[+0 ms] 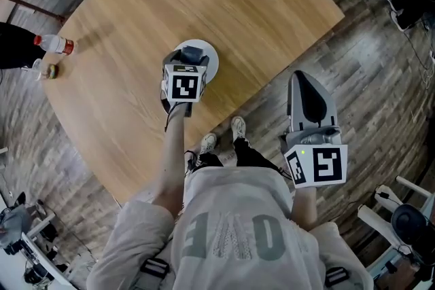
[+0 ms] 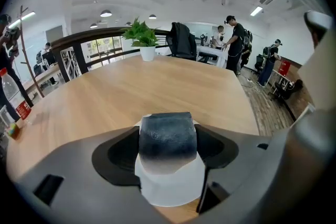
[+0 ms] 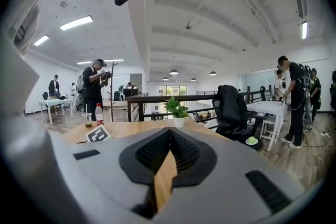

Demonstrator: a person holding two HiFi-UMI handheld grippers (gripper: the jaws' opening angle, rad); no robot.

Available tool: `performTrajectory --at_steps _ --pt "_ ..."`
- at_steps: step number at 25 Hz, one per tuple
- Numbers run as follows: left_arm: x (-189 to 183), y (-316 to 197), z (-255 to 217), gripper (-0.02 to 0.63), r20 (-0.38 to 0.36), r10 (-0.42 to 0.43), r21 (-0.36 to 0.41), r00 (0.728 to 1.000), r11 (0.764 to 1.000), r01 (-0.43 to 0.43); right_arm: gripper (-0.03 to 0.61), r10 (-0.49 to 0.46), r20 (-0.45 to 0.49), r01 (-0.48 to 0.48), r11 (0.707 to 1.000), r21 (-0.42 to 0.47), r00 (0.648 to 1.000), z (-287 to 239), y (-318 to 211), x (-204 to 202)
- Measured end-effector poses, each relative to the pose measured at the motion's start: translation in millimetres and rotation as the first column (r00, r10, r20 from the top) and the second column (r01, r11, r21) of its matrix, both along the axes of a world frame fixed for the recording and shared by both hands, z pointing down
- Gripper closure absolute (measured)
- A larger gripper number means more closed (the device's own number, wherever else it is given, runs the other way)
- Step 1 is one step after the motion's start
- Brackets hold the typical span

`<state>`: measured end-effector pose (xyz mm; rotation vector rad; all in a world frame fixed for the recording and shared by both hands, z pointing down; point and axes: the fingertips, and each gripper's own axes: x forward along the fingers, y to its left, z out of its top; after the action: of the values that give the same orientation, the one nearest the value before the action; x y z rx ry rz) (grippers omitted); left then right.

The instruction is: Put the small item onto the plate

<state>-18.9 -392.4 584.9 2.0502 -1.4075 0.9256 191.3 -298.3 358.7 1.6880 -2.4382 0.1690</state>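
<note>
Clamps left gripper (image 1: pixel 191 54) on the dark small item (image 2: pixel 168 134) over the plate (image 2: pixel 170 189). Holds right gripper (image 3: pixel 168 134) closed, empty.

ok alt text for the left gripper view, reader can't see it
The left gripper clamps a dark block directly over a white plate on a wooden table. A potted plant stands at the table's far edge, with people standing behind.
</note>
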Motion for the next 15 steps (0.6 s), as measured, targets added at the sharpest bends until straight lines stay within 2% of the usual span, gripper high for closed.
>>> performTrajectory --at_steps 5,15 --pt "2 3 15 0.291 0.026 0.018 -0.039 0.999 0.999 -0.017 0.560 0.012 -0.004 -0.012 1.000 -0.022 1.000 9 1 6" --pt "2 1 29 0.291 0.053 0.021 -0.042 0.998 0.999 -0.019 0.560 -0.012 -0.042 0.009 0.998 -0.066 0.999 24 9 3"
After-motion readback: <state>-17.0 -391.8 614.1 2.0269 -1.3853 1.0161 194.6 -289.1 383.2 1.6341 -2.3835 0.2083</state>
